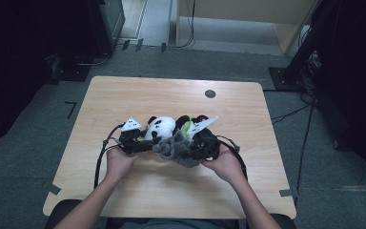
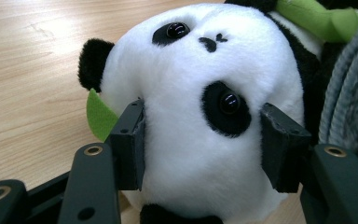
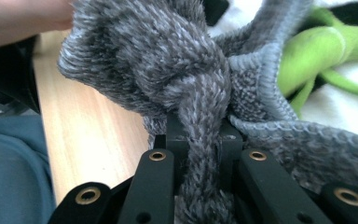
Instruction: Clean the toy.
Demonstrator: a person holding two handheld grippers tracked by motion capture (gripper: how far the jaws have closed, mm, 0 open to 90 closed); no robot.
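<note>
High view: I stand at the desk (image 1: 124, 95), one hand-held gripper in each hand. My left hand-held gripper (image 1: 140, 143) is at nine o'clock of one plush panda (image 1: 161, 128); my right hand-held gripper (image 1: 190, 148) is at three o'clock of it. One grey knitted scarf (image 1: 174, 150) lies bunched between them, at six o'clock of the panda, whose long axis runs across the desk.

Left gripper view: my two jaws press on the sides of the panda's white head (image 2: 200, 116). A green leaf (image 2: 100, 116) shows at nine o'clock.

Right gripper view: my jaws are clamped together on a scarf strand (image 3: 200, 135), the knot at twelve o'clock. The right hand is nearer the knot.
</note>
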